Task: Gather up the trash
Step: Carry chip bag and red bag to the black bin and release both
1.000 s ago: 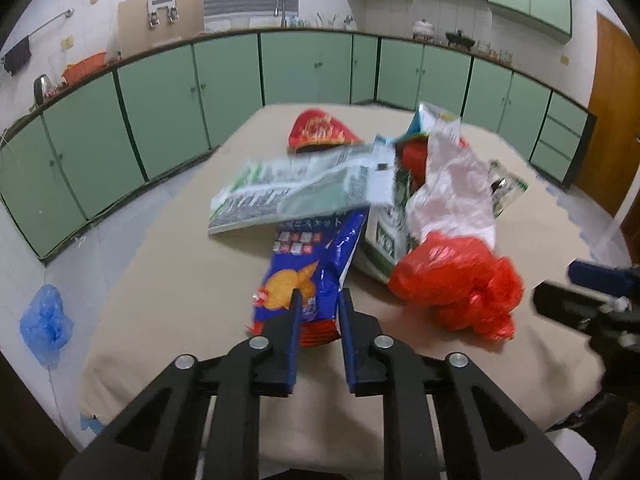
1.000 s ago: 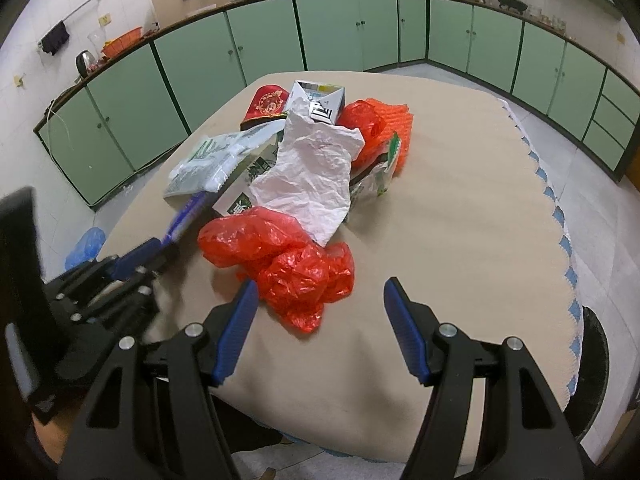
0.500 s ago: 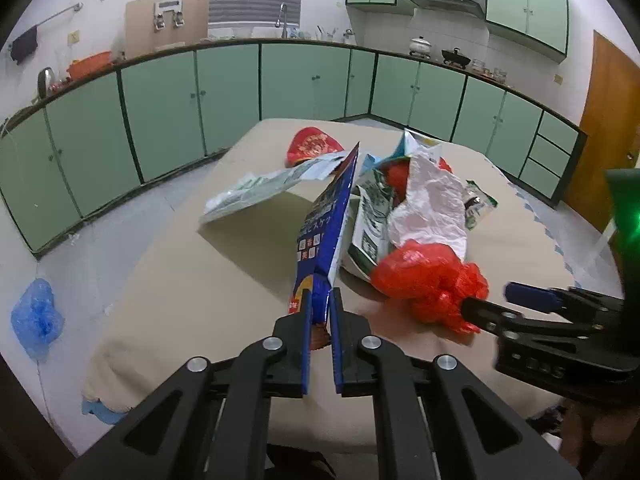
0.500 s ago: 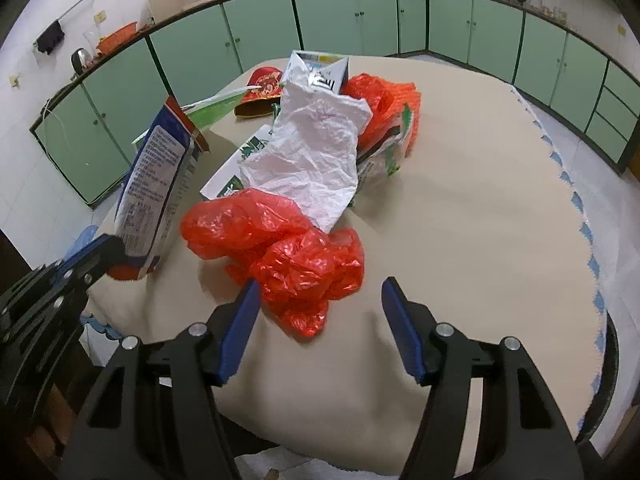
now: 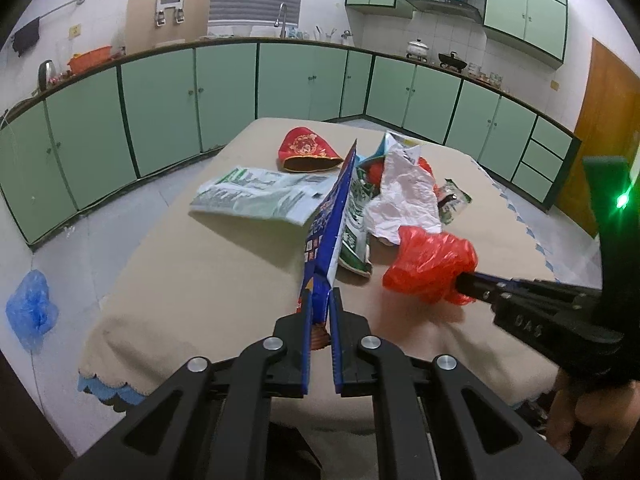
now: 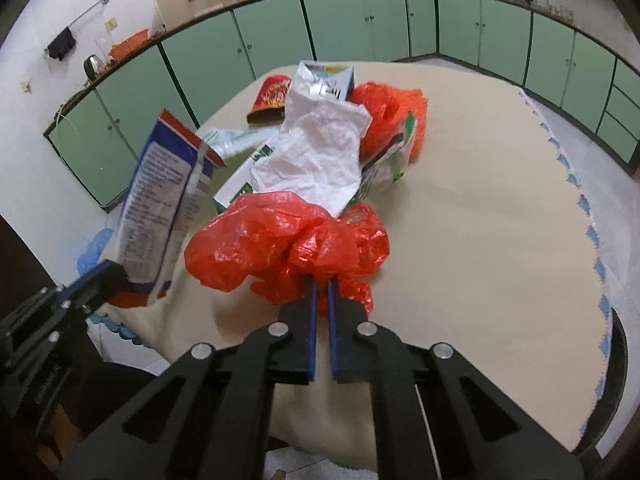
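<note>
trash [image 5: 404,200] lies heaped on the cloth-covered table [image 5: 208,272], ahead of both tools and mostly between their lines of reach.

left to right:

1. left gripper [image 5: 321,312]: jaws pressed together, pinching the bottom edge of the blue snack bag [image 5: 332,216]. the bag stands edge-on and rises straight ahead from the tips, clear of the cloth. ahead and left of the tips a flat green-and-white wrapper [image 5: 260,196] lies on the table; further ahead sits a red pouch [image 5: 306,150].

2. centre pile: a white crumpled bag [image 6: 320,152] rests ahead of the right tool, over green printed packets [image 6: 394,160] and an orange-red bag [image 6: 392,104].

3. right gripper [image 6: 322,292]: its jaws have just been closing and now pinch a fold of the red plastic bag [image 6: 288,240], which bunches directly over the tips.

procedure for the step in hand, judged from this view:

- raise both tools straight up before any sideways travel, so neither load drags the pile.
- watch the far edge of the red plastic bag; it looks to touch the white crumpled bag and may pull it along.
- hold the pinch on thin film firmly. only a small fold appears caught, so it could slip.
- keep the snack bag tilted away from the right tool to avoid tangling.
- no bin is visible; locate it before carrying.
</note>
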Tool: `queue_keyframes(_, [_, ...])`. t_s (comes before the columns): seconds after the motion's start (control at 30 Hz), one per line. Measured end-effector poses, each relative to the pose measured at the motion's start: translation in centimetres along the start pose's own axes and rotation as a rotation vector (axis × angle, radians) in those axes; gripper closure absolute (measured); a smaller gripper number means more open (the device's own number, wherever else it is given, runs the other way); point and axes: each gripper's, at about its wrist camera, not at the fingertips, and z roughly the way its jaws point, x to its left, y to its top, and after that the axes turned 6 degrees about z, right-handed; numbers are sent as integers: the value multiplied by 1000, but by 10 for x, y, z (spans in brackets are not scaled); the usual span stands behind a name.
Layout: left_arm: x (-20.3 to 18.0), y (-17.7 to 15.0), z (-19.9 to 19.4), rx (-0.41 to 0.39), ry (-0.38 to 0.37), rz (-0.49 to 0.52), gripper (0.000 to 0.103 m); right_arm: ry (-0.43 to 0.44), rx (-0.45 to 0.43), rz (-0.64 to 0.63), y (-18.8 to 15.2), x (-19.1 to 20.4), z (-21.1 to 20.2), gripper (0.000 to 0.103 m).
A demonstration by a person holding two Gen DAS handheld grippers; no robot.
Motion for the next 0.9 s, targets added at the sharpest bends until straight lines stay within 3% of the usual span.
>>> queue_keyframes(0.47, [-52,22,-38,-66,-70,78,95,-52,-114,81,-6,-59,-91,99])
queue_keyframes(0.9, [-174,44,-34,-80,-292,251,95,-234,-191,247,-37,-174,-156,99])
